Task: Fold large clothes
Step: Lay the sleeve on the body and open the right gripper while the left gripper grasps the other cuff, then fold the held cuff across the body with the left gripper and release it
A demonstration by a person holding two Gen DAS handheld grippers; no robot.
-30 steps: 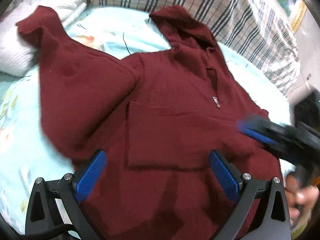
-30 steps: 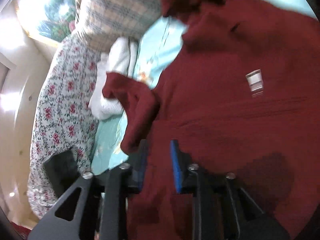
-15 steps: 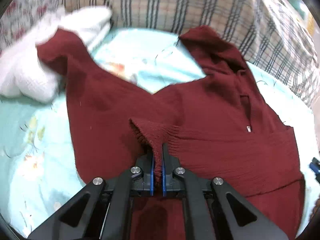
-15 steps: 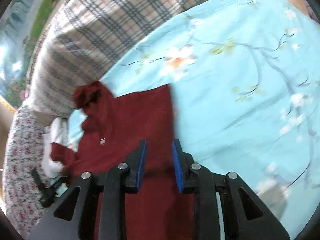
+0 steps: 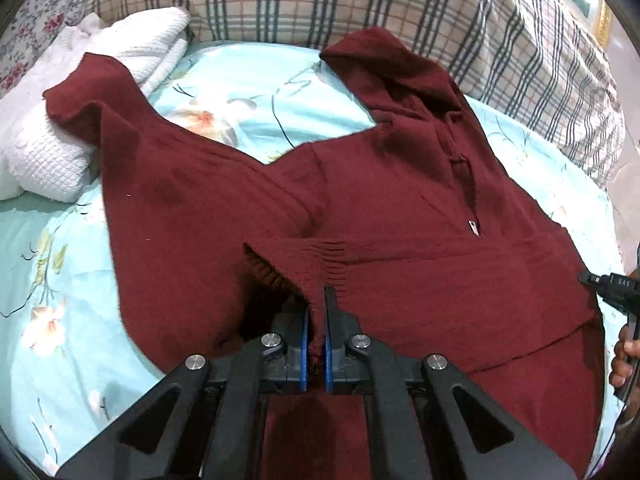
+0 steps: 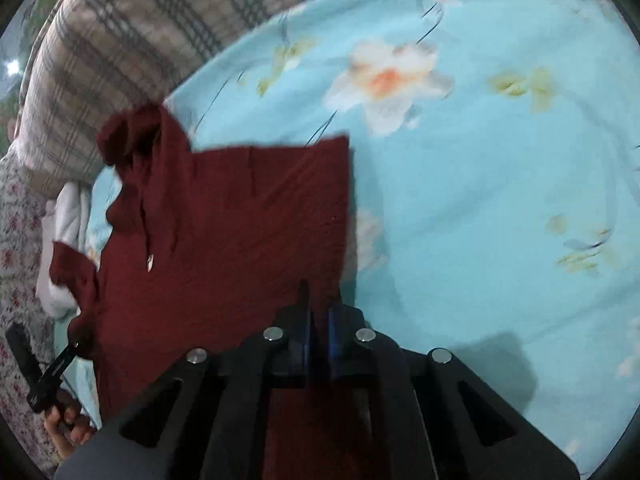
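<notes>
A dark red hooded sweater lies front up on the light blue floral bedsheet, hood toward the plaid pillows. My left gripper is shut on the sweater's ribbed hem and holds it lifted and folded up over the body. The left sleeve stretches out to the far left. In the right wrist view the sweater fills the left half. My right gripper is shut on the hem at the sweater's right corner.
Plaid pillows line the head of the bed. A white waffle towel lies under the sleeve end at the far left. Floral fabric borders the left. Bare blue sheet spreads right of the sweater.
My left gripper closed on the hem and lifted it up over the sweater's body. My right gripper narrowed from slightly apart to shut on the hem's other corner, swinging to face the bare sheet.
</notes>
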